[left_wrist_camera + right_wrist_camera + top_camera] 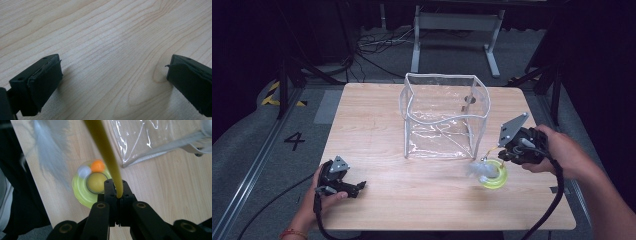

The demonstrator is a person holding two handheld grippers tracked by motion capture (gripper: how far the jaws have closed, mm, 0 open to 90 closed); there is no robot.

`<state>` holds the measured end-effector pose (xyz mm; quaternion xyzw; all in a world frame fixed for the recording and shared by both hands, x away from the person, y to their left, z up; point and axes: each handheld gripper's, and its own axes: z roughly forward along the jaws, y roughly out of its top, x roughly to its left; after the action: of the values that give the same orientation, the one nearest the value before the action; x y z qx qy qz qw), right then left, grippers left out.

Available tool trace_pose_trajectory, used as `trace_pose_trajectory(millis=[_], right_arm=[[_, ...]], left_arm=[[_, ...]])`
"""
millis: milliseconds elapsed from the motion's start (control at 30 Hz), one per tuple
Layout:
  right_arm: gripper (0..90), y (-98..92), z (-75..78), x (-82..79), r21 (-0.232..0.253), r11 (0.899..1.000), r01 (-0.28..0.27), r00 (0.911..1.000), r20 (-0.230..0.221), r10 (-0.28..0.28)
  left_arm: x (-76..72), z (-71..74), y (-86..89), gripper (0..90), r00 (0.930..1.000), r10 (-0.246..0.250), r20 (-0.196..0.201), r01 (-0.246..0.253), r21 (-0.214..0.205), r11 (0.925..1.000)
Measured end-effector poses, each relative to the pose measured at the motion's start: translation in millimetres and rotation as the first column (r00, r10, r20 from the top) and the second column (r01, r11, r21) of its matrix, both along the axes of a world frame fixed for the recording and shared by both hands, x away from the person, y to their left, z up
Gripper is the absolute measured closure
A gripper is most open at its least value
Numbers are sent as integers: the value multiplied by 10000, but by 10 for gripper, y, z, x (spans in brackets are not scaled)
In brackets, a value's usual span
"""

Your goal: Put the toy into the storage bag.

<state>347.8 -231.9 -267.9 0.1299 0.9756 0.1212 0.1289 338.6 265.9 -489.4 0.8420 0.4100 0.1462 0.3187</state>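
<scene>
In the high view, the right hand (562, 150) is tilting the right gripper (512, 152) down toward the toy (494, 174), which is lying just right of the bag's (444, 115) near corner. The left gripper (357, 187) is resting well left of the bag on the table (377, 125).

In the left gripper view, its jaws are standing wide apart over bare wood.

In the right gripper view, the jaws are pinching the toy's yellow stem (107, 157), with a feather (50, 150) beside it.

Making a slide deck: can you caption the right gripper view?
Right gripper shut on a yellow stick above a yellow-green ring toy, beside a clear bag.
</scene>
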Motion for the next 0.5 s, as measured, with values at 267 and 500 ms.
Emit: trace_pose_trajectory(millis=[267, 500], right_arm=[[882, -135, 174, 43, 27, 9991, 431, 9987, 271, -432], [881, -223, 404, 134, 464, 9953, 851, 9940, 653, -880]], left_arm=[[0, 0, 0, 2, 10000, -5, -1, 5, 6, 10000], [0, 0, 0, 2, 10000, 1, 0, -1, 1, 10000]])
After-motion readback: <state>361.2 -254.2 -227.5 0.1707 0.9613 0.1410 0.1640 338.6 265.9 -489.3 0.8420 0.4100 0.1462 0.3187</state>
